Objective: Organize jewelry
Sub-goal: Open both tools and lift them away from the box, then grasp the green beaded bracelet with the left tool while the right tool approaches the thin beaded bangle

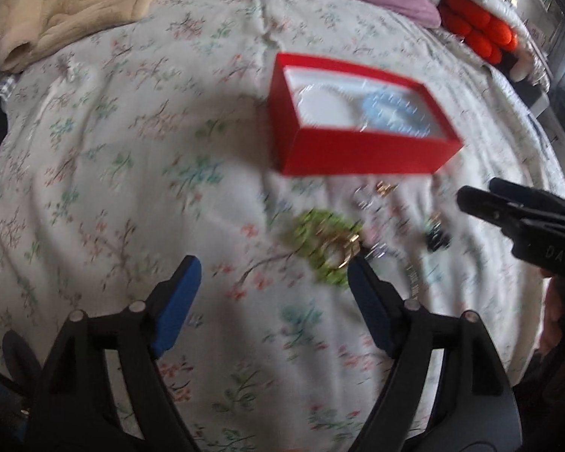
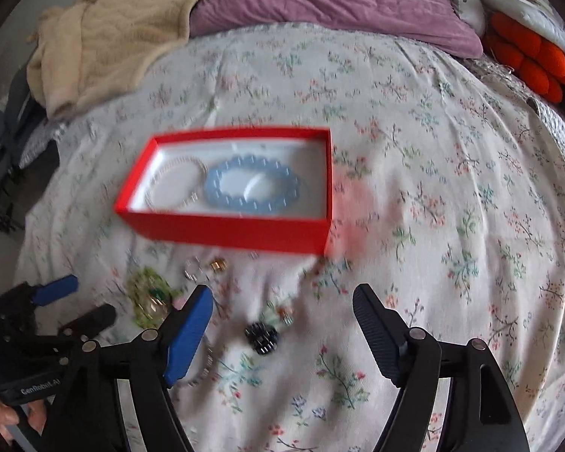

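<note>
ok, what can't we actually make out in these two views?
- Small pieces near the red box: left view, motion blur; type unclear.
- Gold item on green bracelet: right view, blurred, partly behind the right gripper's finger.
- Chain: right view, mostly behind that finger.

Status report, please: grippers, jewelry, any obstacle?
Both hand-held grippers, left and right, open, empty. Red box holds blue bracelet; green bracelet loose on bed. Nothing in the way.

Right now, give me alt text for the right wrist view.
Open right gripper over a floral bedspread, above a small black piece. Beyond, a red box holds a blue bracelet and pearl strand; a green bracelet and the left gripper are at left.
</note>
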A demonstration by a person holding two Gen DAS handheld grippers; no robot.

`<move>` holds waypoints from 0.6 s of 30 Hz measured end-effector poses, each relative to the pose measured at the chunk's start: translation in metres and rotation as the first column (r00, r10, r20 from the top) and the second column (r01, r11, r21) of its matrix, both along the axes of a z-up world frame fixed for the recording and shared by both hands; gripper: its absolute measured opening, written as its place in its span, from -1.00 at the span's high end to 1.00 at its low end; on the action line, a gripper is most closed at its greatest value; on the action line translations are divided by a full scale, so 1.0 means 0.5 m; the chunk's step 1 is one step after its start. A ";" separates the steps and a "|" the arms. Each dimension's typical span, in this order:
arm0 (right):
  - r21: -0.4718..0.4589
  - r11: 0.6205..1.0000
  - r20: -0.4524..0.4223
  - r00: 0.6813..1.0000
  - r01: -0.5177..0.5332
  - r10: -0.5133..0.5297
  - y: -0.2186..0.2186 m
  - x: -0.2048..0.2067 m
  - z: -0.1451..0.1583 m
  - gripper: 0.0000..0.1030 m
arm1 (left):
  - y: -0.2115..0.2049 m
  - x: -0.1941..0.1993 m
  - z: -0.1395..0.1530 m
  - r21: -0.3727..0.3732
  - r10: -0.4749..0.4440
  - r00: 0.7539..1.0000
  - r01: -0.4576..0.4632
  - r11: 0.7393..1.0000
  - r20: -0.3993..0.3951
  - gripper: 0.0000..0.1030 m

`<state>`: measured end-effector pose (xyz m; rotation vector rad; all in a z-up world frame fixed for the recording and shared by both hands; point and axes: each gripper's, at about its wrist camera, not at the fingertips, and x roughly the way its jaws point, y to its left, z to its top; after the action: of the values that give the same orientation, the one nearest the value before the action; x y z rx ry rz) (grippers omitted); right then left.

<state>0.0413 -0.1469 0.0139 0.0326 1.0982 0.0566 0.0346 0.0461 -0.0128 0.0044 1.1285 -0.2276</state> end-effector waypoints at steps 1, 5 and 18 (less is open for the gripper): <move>-0.007 1.000 -0.006 1.000 -0.001 0.001 0.000 -0.005 -0.007 -0.52 | 0.003 -0.005 -0.007 0.010 0.000 1.000 0.000 1.000 -0.001 -0.56; -0.018 1.000 -0.039 0.999 -0.011 0.011 0.000 -0.017 -0.032 -0.52 | 0.014 -0.015 -0.028 0.034 0.000 1.000 0.001 0.999 -0.010 -0.56; 0.025 0.998 -0.153 0.986 -0.059 0.062 0.037 -0.042 -0.061 -0.51 | 0.018 0.003 -0.031 -0.005 -0.069 0.997 0.069 0.998 -0.039 -0.49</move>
<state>0.0204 -0.1285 -0.0169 0.0224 1.2534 0.1212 0.0361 0.0553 -0.0282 0.0357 1.1683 -0.2925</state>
